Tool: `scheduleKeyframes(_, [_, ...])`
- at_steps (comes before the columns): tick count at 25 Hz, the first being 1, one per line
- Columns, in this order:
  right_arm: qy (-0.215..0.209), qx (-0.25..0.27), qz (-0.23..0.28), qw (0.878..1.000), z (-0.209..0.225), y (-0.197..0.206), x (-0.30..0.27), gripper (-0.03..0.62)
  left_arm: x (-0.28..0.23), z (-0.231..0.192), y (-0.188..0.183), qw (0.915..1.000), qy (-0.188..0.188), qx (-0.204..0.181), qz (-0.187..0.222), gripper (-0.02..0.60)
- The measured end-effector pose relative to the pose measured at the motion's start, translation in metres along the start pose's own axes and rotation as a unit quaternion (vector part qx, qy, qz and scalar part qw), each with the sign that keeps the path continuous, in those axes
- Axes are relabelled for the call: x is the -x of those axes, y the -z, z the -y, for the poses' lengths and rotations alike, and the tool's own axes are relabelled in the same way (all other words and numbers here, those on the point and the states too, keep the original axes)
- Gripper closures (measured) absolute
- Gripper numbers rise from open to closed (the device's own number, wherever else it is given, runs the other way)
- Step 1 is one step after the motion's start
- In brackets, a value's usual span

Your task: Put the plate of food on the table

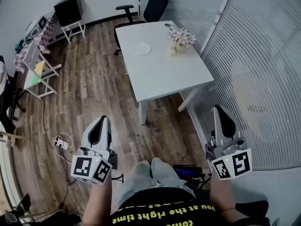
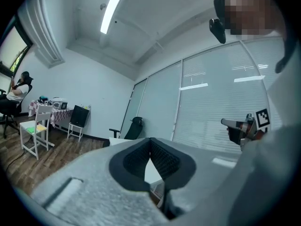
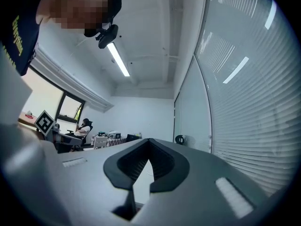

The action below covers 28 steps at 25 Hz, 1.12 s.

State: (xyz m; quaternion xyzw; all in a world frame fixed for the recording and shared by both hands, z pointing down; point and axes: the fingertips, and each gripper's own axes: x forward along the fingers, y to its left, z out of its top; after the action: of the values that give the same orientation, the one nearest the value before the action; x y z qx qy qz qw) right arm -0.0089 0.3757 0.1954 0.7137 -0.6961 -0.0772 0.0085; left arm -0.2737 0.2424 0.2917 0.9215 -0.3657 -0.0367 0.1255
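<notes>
Status check: both tongs empty. Left tongs [image 1: 104,119] clenched, pads meeting at the tips, nothing between them. Right tongs [image 1: 217,109] same, clenched on nothing. I hold both low at my sides, pointing about level, well apart from the bench [image 1: 164,79].

1 white plate [image 1: 142,48] sits on the bench toward its far end, near the flower pot [image 1: 181,37], not touching it. Too small to tell if it carries food. No other plate shows in any view.

My read: either the placing is already done, or that plate is not the one and nothing has begun. If done, 0 steps left. If not, all of it remains: find the food plate, grip it, carry it over, set it down flat clear of the flower pot.
</notes>
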Motion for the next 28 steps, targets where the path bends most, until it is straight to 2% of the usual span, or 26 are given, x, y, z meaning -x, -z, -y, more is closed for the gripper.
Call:
scheduleKeyframes(7, [0.006,-0.016,0.013,1.0,-0.003,0.001,-0.004,0.589,-0.007,-0.008,-0.002,0.9999,0.009,-0.006,0.009,0.58])
scheduleKeyframes(16, [0.011,-0.025,0.003,1.0,0.011,0.001,-0.018,0.588,-0.017,-0.028,-0.003,0.9999,-0.006,-0.003,0.011,0.58])
scheduleKeyframes(23, [0.007,-0.037,0.001,0.999,0.021,0.016,-0.039,0.589,-0.039,-0.034,-0.002,0.9999,-0.005,-0.007,0.007,0.58])
scheduleKeyframes(28, [-0.005,-0.043,-0.001,0.999,0.03,0.029,-0.063,0.589,-0.056,-0.044,-0.002,0.9997,-0.018,-0.011,0.008,0.58])
